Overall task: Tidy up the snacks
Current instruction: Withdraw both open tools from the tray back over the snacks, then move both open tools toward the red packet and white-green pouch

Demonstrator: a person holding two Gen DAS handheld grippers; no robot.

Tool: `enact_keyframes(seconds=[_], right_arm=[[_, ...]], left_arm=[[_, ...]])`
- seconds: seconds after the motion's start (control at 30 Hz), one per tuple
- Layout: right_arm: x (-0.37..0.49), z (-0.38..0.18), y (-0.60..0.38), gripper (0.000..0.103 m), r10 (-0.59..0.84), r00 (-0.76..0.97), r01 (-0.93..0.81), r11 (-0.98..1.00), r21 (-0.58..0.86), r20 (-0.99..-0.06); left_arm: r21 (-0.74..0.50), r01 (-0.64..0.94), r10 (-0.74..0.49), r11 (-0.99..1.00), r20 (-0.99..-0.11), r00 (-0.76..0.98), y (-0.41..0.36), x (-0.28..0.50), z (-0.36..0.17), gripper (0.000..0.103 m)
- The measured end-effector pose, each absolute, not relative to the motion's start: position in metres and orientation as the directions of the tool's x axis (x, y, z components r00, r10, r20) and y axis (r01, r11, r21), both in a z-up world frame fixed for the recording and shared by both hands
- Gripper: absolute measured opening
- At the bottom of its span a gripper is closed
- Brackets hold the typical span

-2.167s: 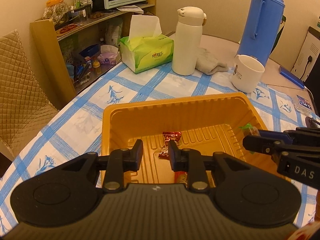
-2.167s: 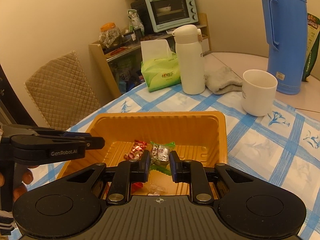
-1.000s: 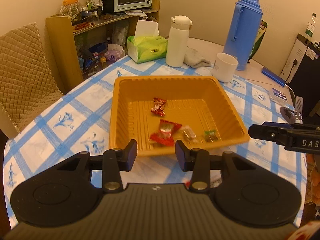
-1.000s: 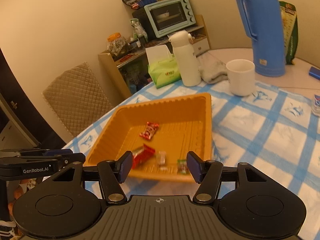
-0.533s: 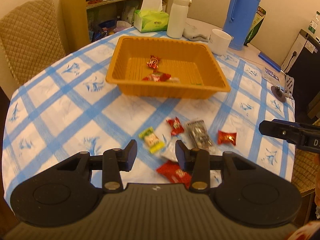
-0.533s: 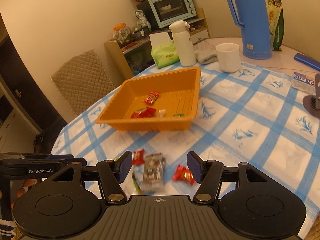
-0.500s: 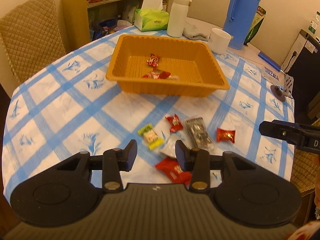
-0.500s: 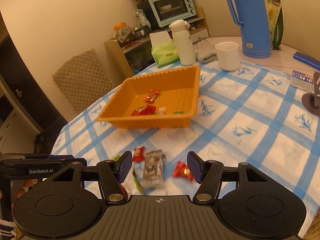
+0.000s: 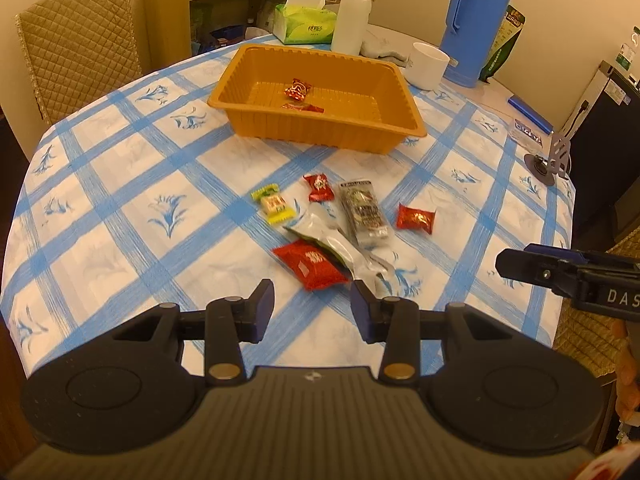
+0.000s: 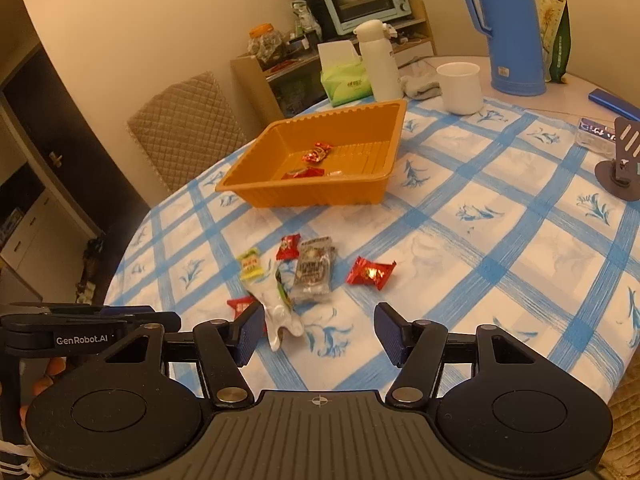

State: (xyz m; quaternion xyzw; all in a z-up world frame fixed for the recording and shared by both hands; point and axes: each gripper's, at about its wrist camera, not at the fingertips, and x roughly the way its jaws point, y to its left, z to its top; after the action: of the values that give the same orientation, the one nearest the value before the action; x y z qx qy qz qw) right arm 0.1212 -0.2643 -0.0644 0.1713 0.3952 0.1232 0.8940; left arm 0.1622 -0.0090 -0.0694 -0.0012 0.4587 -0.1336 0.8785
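Note:
An orange tray (image 9: 256,124) (image 10: 344,196) stands on the checked cloth with a few red snacks (image 9: 297,89) inside. Nearer me lies a loose cluster of snacks: a flat red packet (image 9: 310,264), a long silver-green pouch (image 9: 336,244) (image 10: 280,304), a grey bar (image 9: 363,212) (image 10: 314,272), a yellow-green candy (image 9: 273,205) (image 10: 251,266), a small red candy (image 9: 319,187) (image 10: 289,246) and a red foil candy (image 9: 415,219) (image 10: 370,273). My left gripper (image 9: 312,310) hovers open just short of the red packet. My right gripper (image 10: 318,334) is open with nothing between its fingers, near the pouch's end.
Behind the tray stand a tissue box (image 9: 304,28), a white flask (image 9: 352,16), a white mug (image 9: 428,65) and a blue thermos (image 9: 476,20). A phone stand (image 10: 620,172) sits at the right. The table's edge runs close below both grippers. A quilted chair (image 10: 188,128) is at the left.
Both grippers have pulled back from the tray toward the near table edge, so the loose snacks came into view. Their jaws stand as before.

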Motion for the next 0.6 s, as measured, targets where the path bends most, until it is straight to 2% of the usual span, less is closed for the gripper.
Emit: enact_keyframes(seconds=[0.6], right_arm=[[0.099,-0.086,-0.257,0.061,0.425,0.591,-0.176,0.897,0.405,-0.685]], left_arm=[[-0.125,0.149,-0.187,0.981,-0.816,0.546,-0.015,0.119,-0.079,0.039]])
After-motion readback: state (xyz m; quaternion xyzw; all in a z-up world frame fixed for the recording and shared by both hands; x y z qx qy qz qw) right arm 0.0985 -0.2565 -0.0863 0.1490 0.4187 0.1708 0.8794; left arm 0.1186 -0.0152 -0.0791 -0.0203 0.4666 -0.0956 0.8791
